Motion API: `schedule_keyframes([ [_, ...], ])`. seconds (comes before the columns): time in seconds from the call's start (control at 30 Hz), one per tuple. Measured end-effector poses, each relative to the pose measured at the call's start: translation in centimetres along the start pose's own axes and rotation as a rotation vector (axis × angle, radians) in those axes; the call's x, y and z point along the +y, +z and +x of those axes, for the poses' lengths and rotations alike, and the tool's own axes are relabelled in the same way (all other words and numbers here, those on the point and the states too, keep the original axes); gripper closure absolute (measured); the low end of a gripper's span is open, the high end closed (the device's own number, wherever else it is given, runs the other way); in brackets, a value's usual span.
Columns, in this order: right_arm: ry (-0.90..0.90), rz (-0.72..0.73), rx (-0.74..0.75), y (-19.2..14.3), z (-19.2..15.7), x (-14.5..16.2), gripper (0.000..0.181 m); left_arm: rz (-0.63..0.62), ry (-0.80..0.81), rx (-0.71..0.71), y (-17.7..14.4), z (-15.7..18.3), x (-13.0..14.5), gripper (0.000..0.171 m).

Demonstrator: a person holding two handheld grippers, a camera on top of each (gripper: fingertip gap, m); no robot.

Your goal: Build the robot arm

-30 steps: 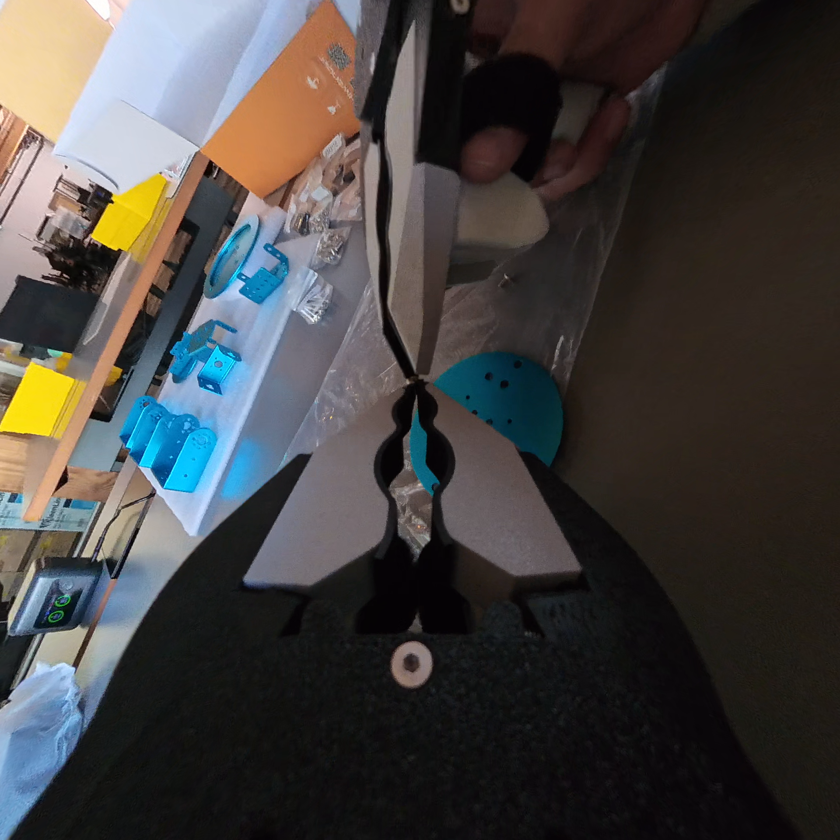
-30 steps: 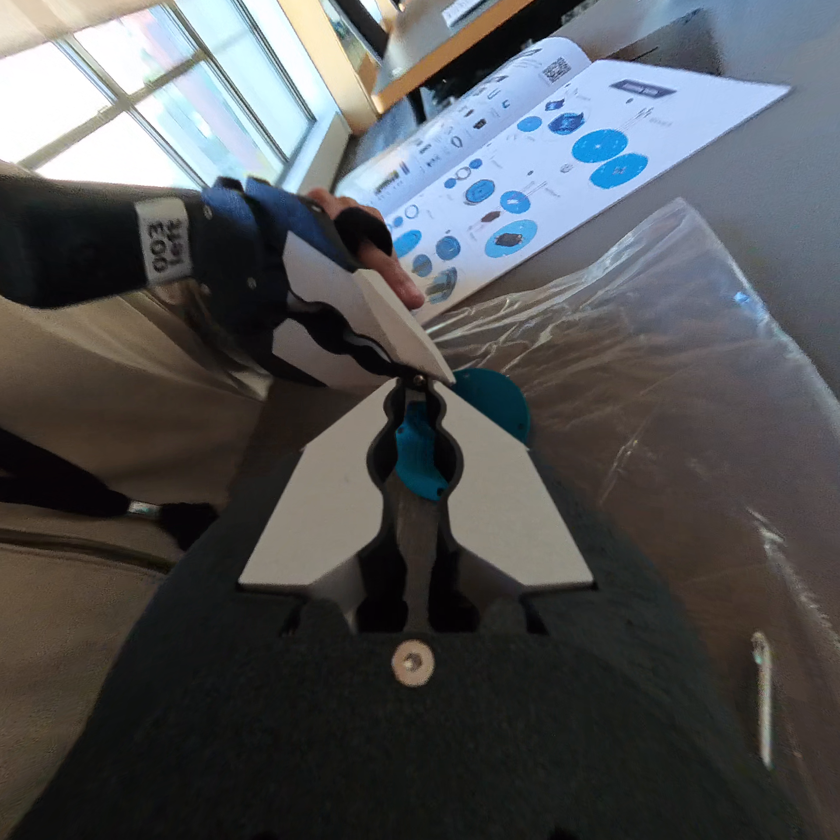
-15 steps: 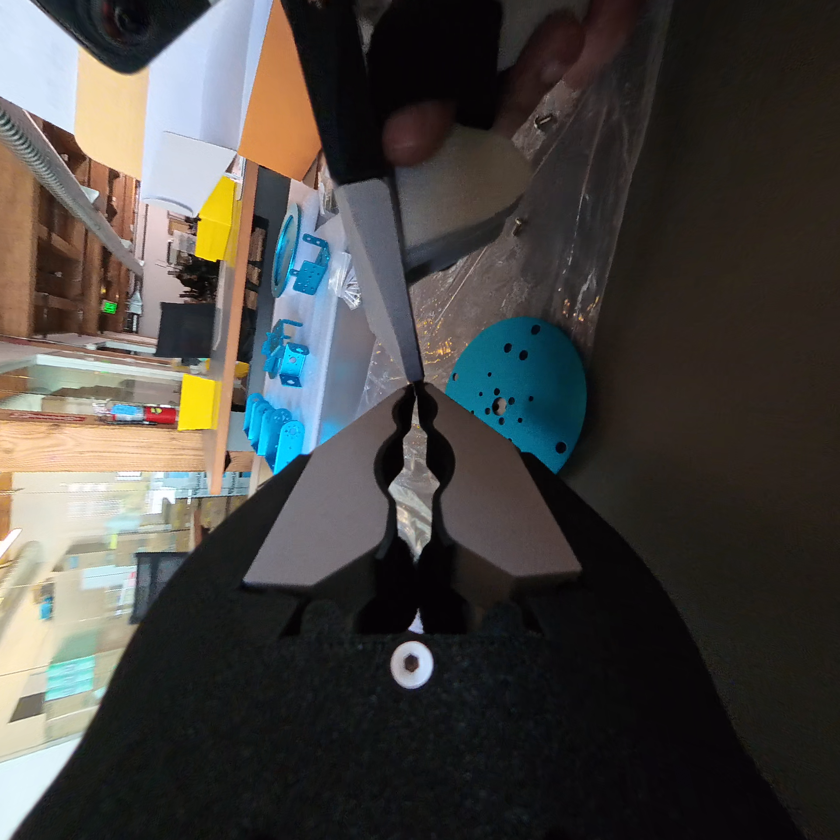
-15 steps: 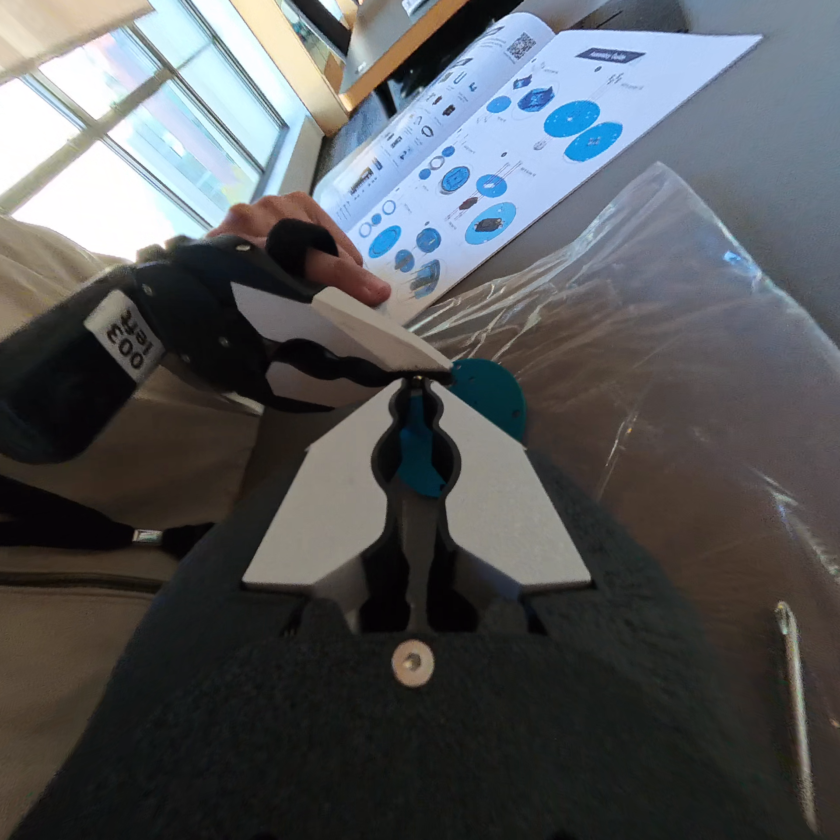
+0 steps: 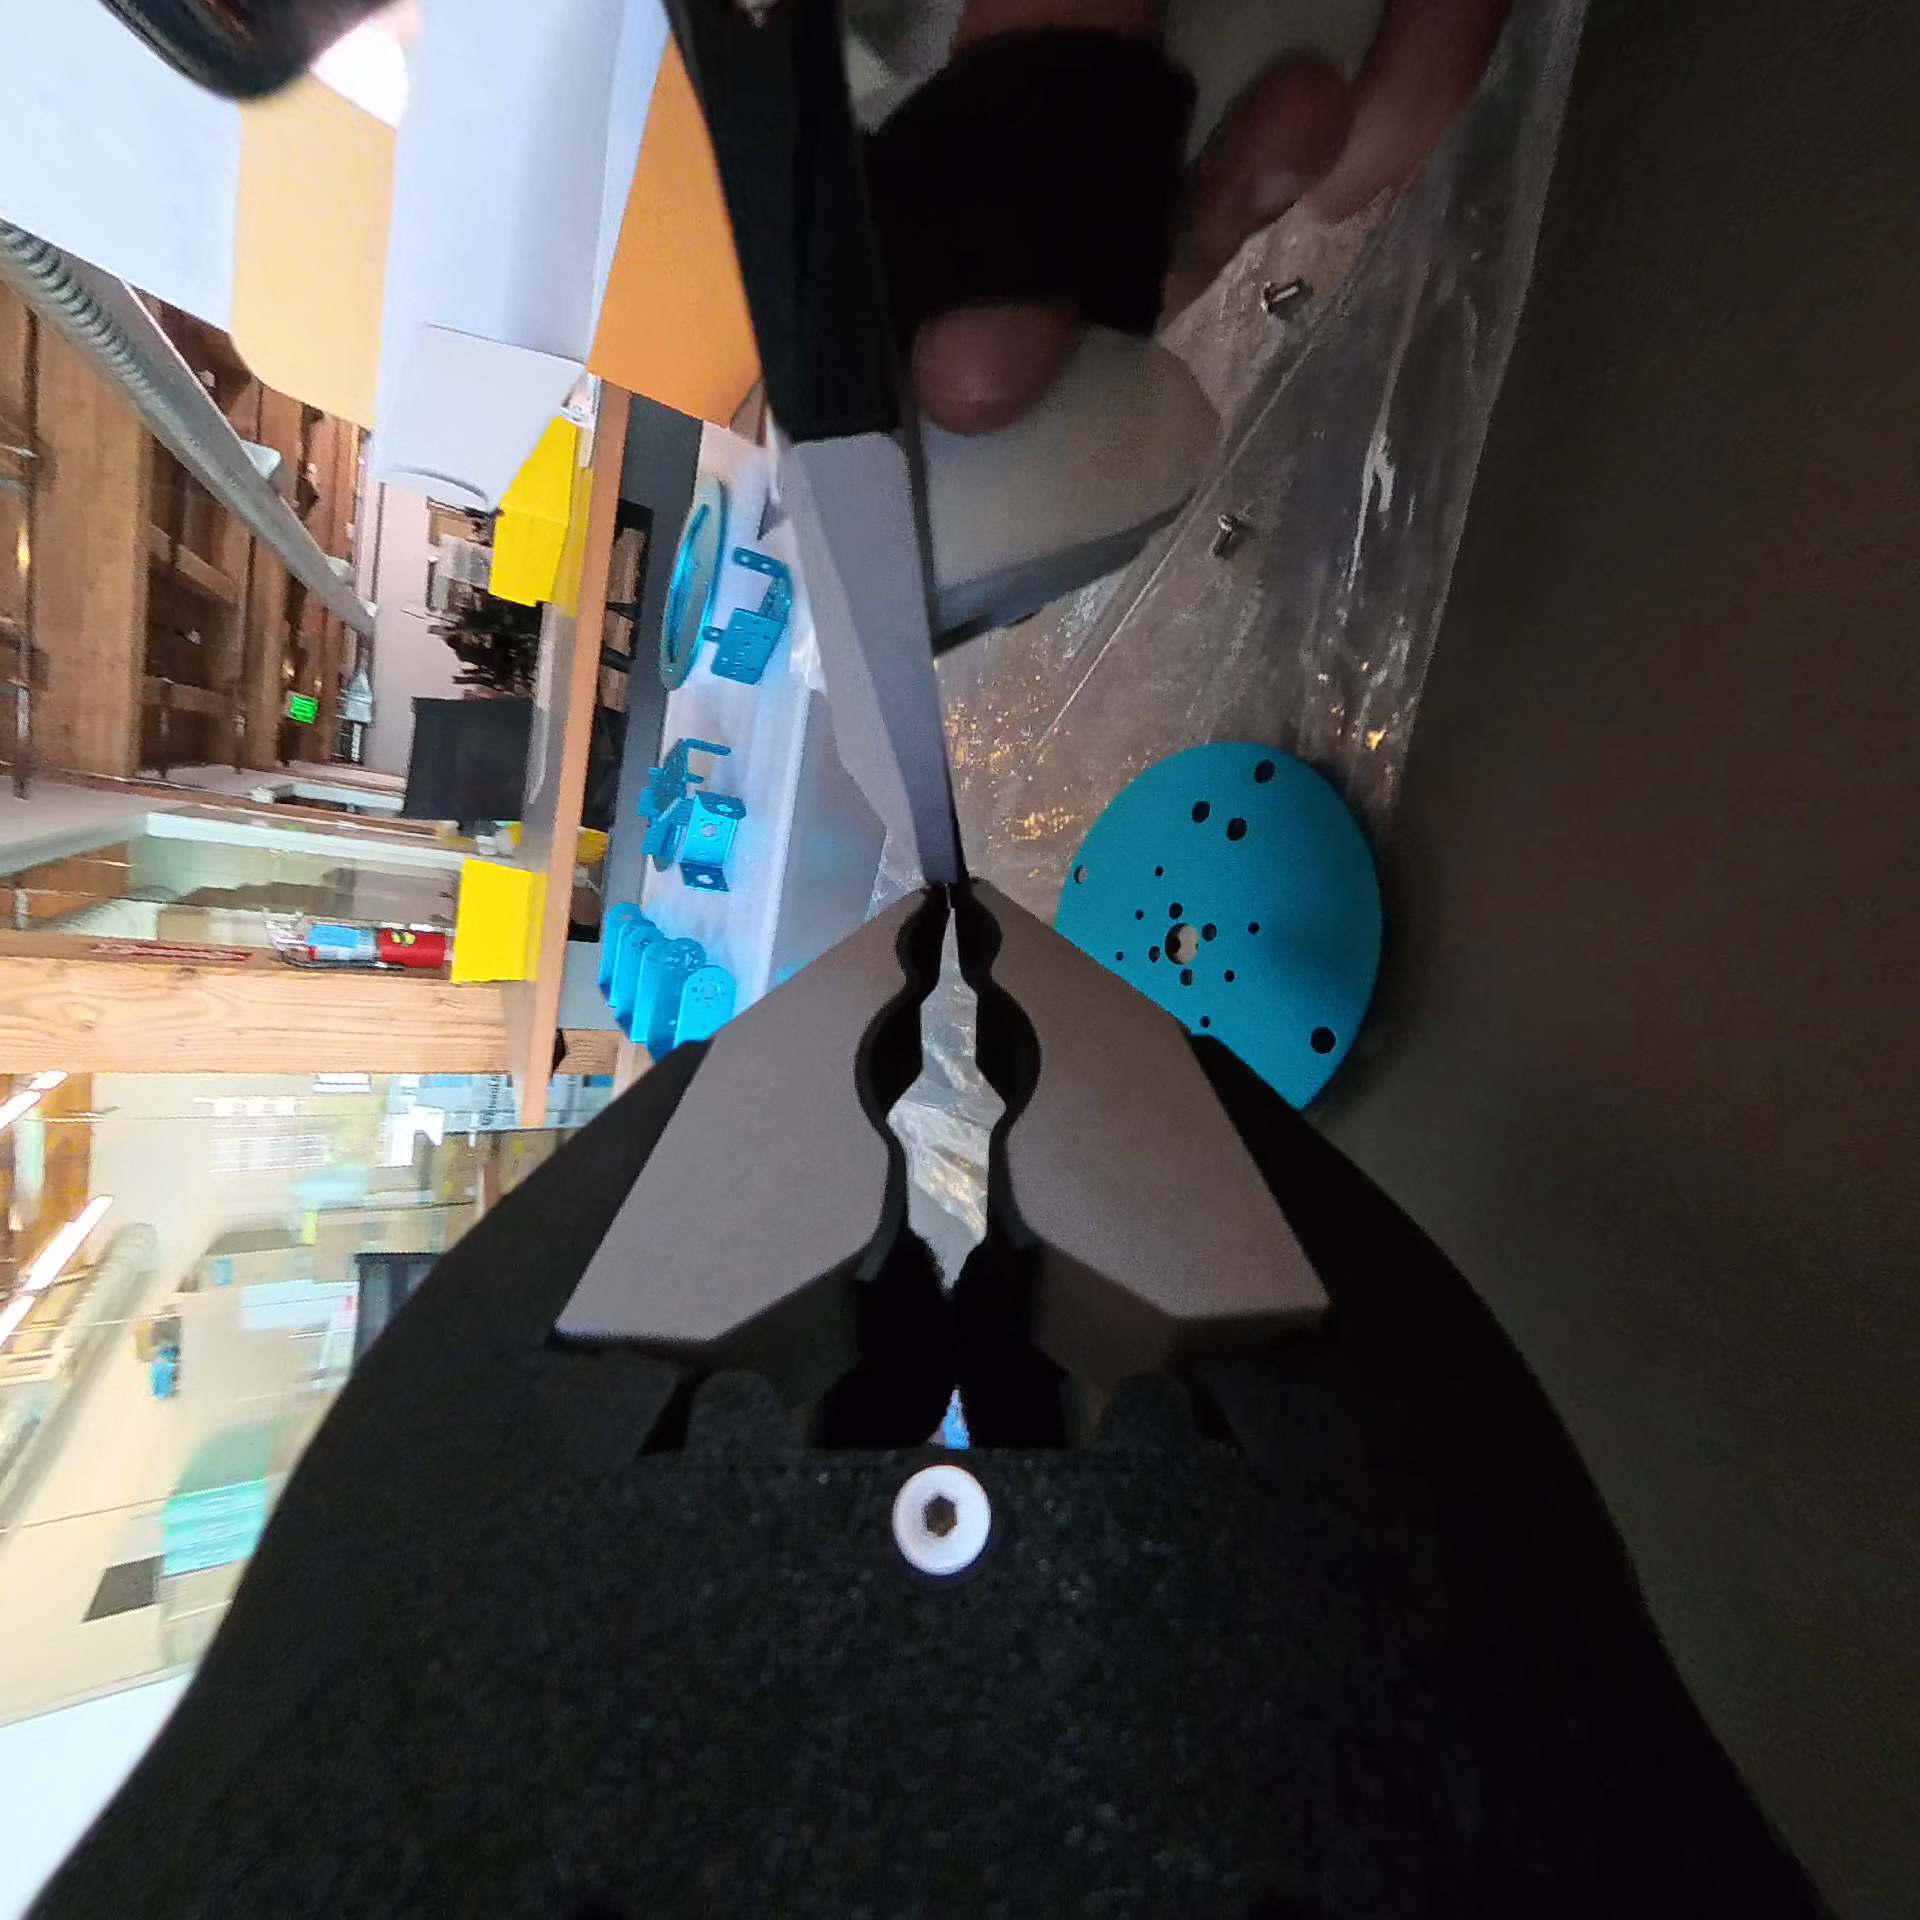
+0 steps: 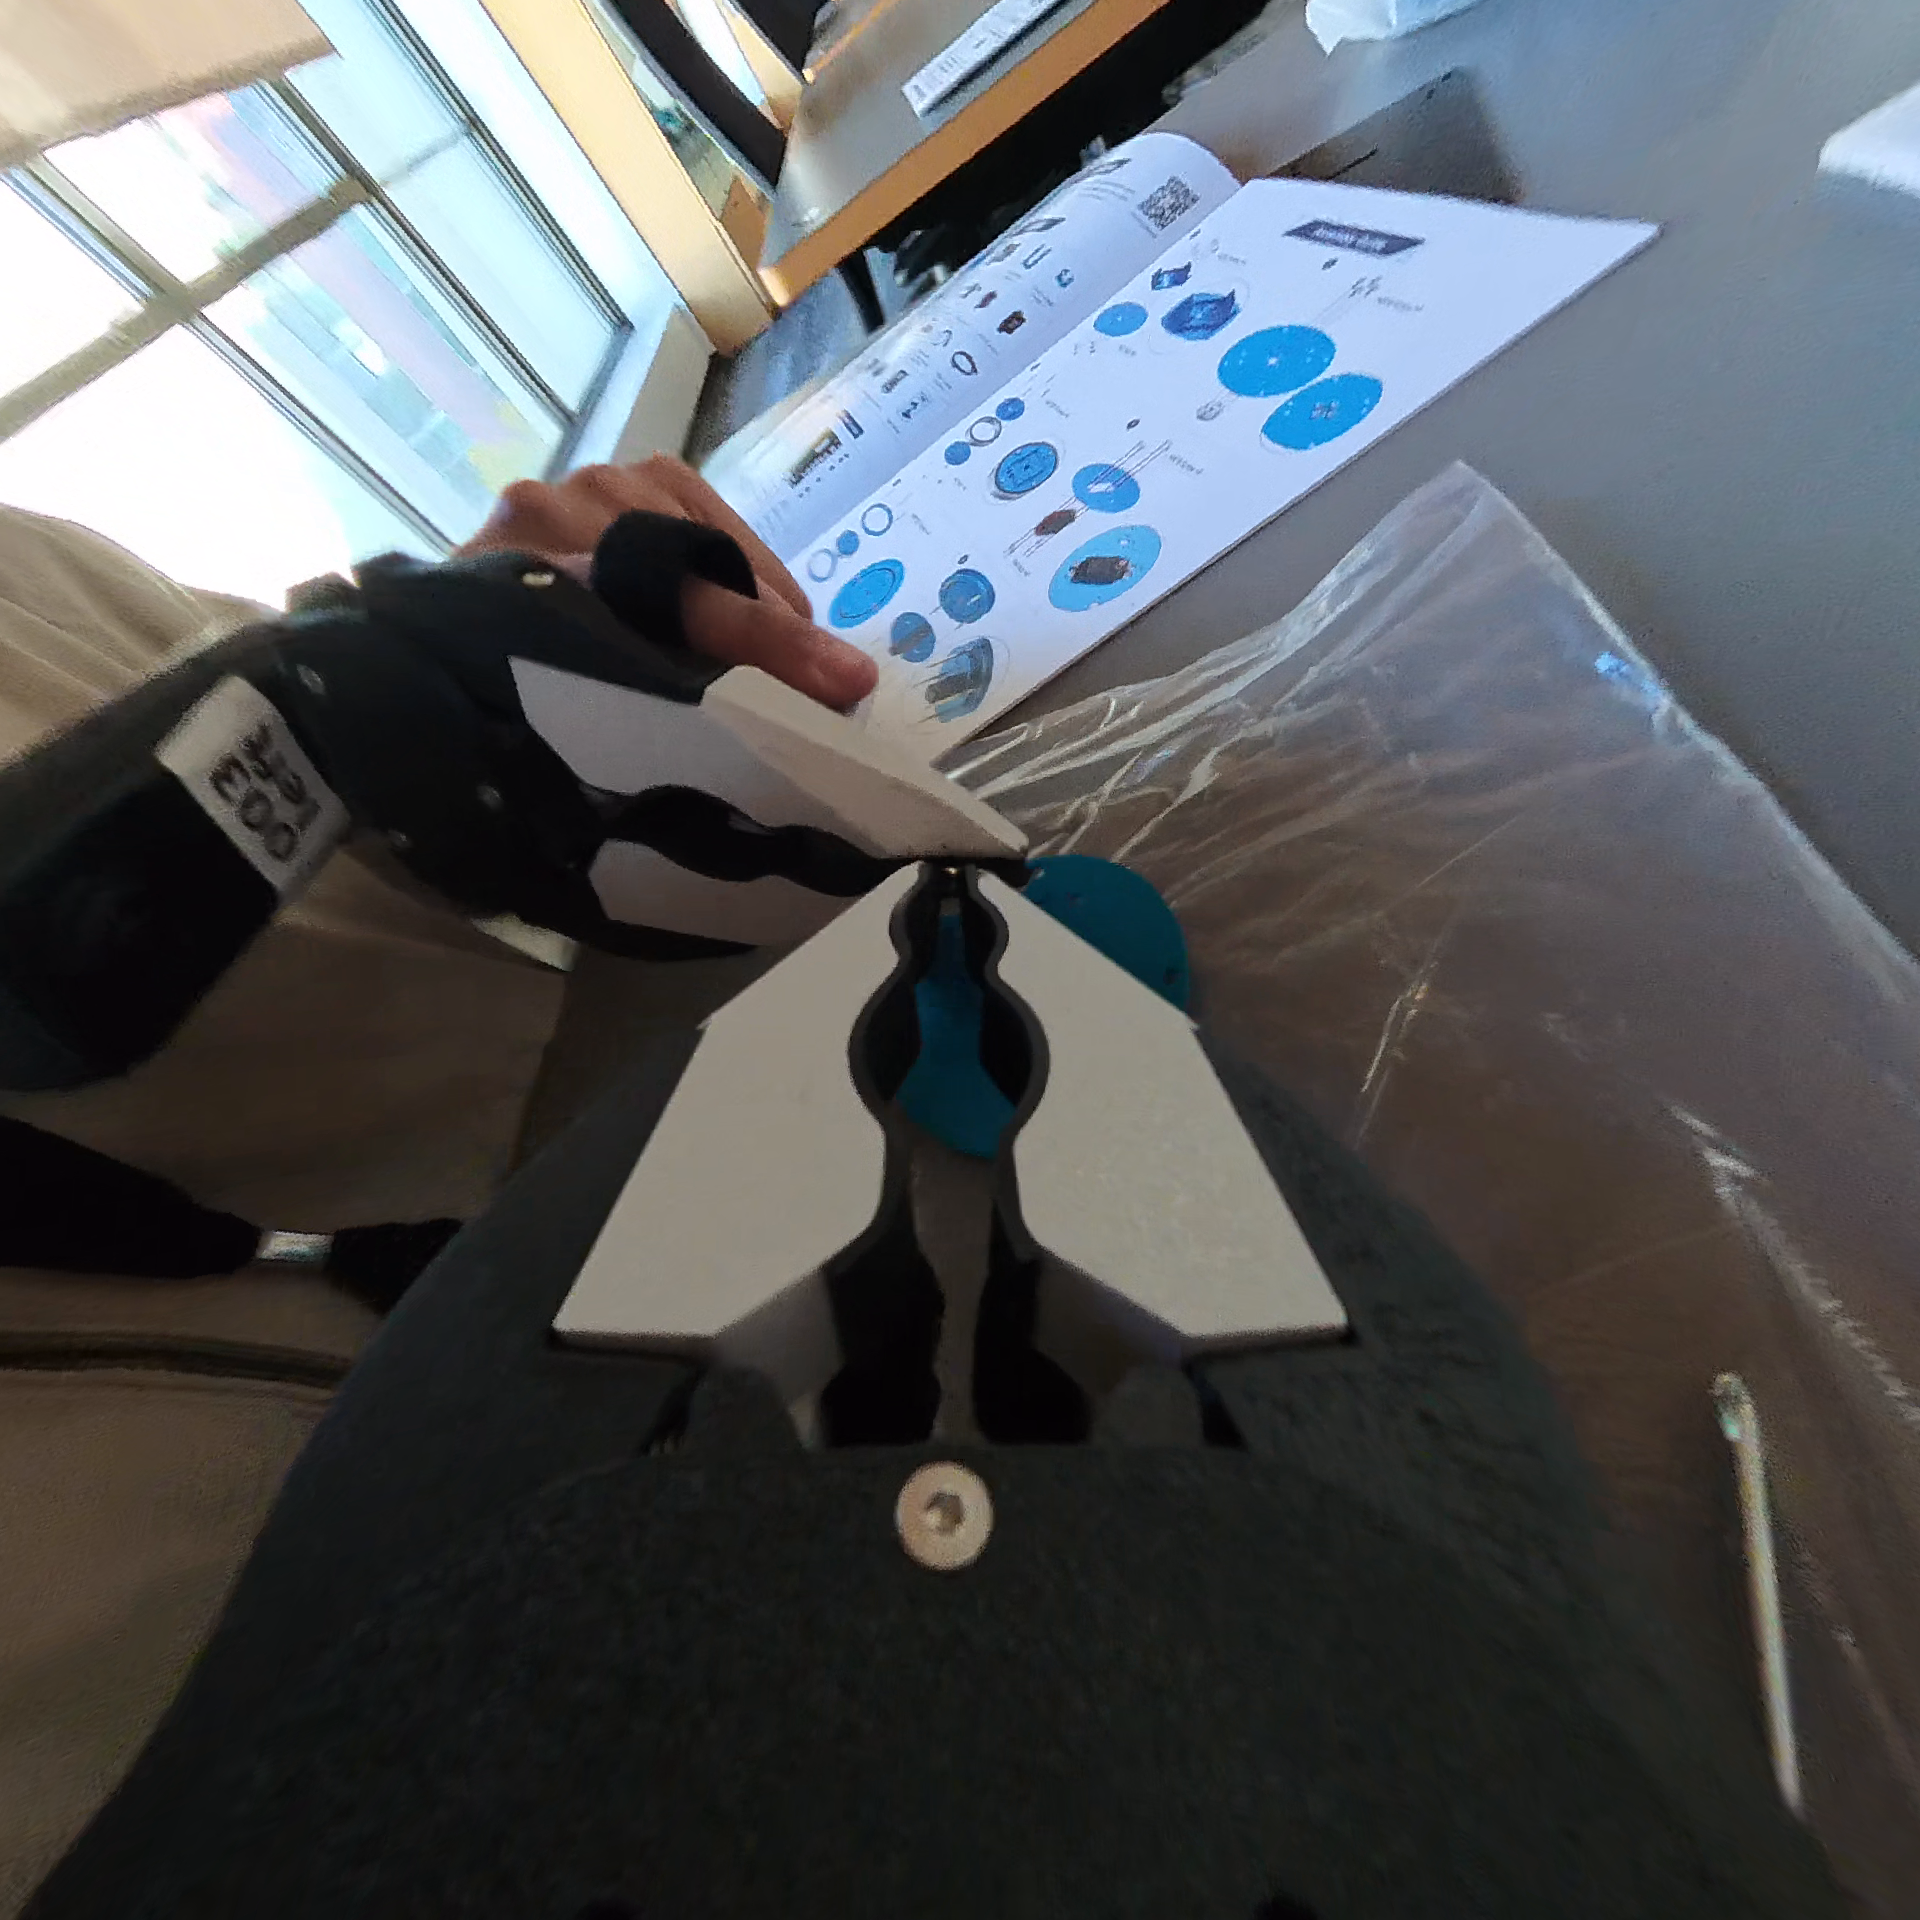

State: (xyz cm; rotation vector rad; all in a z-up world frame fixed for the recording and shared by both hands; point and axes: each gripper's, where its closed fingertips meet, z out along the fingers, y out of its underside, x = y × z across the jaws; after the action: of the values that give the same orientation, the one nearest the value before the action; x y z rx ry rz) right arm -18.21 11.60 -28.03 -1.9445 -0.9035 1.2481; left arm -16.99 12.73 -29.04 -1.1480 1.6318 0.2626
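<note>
Daylight pours in from the windows point(image 6: 260, 343) at the upper left of my right wrist view, blowing the panes out to white and lighting the pale faces of my right claw point(image 6: 948, 883), while the plastic bag point(image 6: 1455, 831) catches streaks of glare. My left wrist view is far dimmer: the bench point(image 5: 1683, 935) lies in brown shadow at the right, and my left claw point(image 5: 951, 894) looks dull grey. Both views bend strongly at the edges, the room behind point(image 5: 156, 1195) is smeared out of focus, and my left hand point(image 6: 665, 561) is slightly blurred.
</note>
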Motion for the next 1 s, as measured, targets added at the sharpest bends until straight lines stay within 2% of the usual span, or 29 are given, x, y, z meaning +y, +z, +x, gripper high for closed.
schedule_keyframes([
  [0.13,-0.229,-0.022,0.121,-0.3,-0.2,-0.4,0.179,0.029,-0.078,0.015,-0.3,-0.4,-0.3,0.170],
  [0.23,-0.246,-0.006,0.116,-0.5,-0.6,-0.9,0.181,0.063,-0.133,0.007,-0.6,-0.8,-0.6,0.169],
  [0.33,-0.193,0.001,0.072,-0.6,-0.7,-0.8,0.181,0.093,-0.188,0.028,-0.9,-0.6,-0.6,0.169],
  [0.57,-0.095,0.013,-0.014,-0.5,-1.1,-0.6,0.181,0.128,-0.178,0.009,-1.2,-0.5,-0.6,0.170],
  [0.77,0.172,0.082,-0.259,-0.9,-2.3,-1.1,0.181,0.193,-0.147,-0.036,-1.5,-1.0,-1.0,0.152],
  [0.83,0.249,0.106,-0.323,-1.1,-2.5,-1.3,0.181,0.251,-0.157,-0.043,-1.9,-1.2,-1.7,0.153],
  [1.0,0.399,0.119,-0.480,-1.6,-3.1,-1.6,0.181,0.350,-0.272,-0.003,-2.6,-1.7,-2.7,0.171],
])
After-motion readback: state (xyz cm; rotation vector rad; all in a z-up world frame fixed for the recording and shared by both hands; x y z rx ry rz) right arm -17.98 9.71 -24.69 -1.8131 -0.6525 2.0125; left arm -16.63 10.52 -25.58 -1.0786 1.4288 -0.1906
